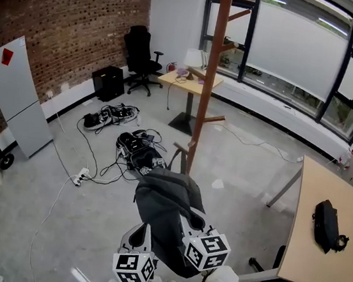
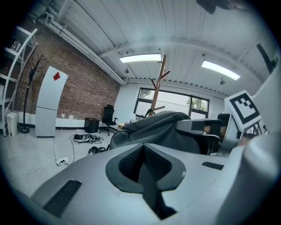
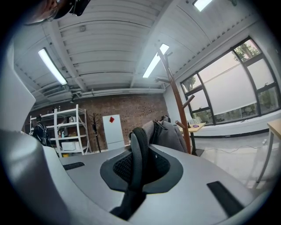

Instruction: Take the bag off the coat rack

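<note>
**A:** Where is the bag (image 1: 166, 210)?

**B:** Lower centre of the head view, in front of the coat rack (image 1: 208, 77). It hides the rack's foot, and the upper edge of the frame cuts off the rack's top.

**A:** And the jaws?

**B:** In the head view the bag covers them, and only the marker cubes (image 1: 206, 251) show. In its own view the right gripper (image 3: 141, 163) is clamped on the bag's black strap (image 3: 135, 140). The strap runs up the middle of that frame, with the grey body just behind it, left of the rack's pole.

**A:** The left gripper (image 2: 144, 154)?

**B:** Its view shows the jaws closed together, and I can make out nothing between them. The bag bulks just beyond them, across the centre.

**A:** Does any view show something the others don't?

**B:** Only the head view shows the table (image 1: 309, 258) at the right. On it lies a black object (image 1: 327, 224) too small to name. That view also shows cables (image 1: 130, 147) on the floor, left of centre. Only the right gripper view shows a white shelf (image 3: 66, 136), at its left.
</note>
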A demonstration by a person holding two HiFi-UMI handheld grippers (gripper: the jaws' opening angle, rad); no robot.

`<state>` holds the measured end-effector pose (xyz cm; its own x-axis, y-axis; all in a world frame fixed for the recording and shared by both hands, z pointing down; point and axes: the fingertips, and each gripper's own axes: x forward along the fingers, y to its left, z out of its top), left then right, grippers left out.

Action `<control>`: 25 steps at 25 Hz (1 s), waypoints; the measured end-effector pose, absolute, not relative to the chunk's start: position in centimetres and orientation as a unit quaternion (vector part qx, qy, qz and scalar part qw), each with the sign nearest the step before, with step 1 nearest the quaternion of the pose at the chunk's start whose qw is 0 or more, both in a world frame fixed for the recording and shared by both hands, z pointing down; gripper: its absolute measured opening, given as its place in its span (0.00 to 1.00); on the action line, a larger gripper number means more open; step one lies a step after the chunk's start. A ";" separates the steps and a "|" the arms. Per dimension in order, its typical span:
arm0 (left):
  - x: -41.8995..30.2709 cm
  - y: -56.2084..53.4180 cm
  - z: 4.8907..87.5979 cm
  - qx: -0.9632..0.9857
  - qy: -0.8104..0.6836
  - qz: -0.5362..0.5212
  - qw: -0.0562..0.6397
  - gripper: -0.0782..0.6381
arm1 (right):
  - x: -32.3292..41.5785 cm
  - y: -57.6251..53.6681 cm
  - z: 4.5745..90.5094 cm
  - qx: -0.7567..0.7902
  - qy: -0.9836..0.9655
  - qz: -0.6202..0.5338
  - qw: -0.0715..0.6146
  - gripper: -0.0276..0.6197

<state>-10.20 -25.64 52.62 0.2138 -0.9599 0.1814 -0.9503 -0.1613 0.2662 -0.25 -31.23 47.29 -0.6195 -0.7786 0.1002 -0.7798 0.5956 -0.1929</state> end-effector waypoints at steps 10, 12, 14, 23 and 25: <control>-8.5 -24.9 51.5 0.761 -0.629 -0.026 0.159 0.11 | 1.8 -27.4 48.5 0.417 -0.900 0.127 0.004 0.09; -8.4 -24.9 51.3 0.763 -0.627 -0.028 0.158 0.11 | 1.8 -27.2 48.9 0.419 -0.899 0.131 0.008 0.09; -8.1 -24.6 51.1 0.767 -0.621 -0.028 0.159 0.11 | 1.7 -26.8 49.3 0.421 -0.896 0.137 0.013 0.09; -8.9 -22.5 50.1 0.786 -0.600 -0.027 0.149 0.11 | 0.6 -25.1 49.7 0.442 -0.885 0.147 0.019 0.09; -9.2 -22.0 50.1 0.789 -0.595 -0.028 0.150 0.11 | 0.5 -24.8 49.6 0.448 -0.881 0.149 0.016 0.09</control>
<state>-9.22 -22.04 50.08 0.2910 -0.9471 0.1353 -0.9305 -0.2473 0.2701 0.48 -24.79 49.62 -0.5979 -0.7851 0.1616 -0.7947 0.5542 -0.2476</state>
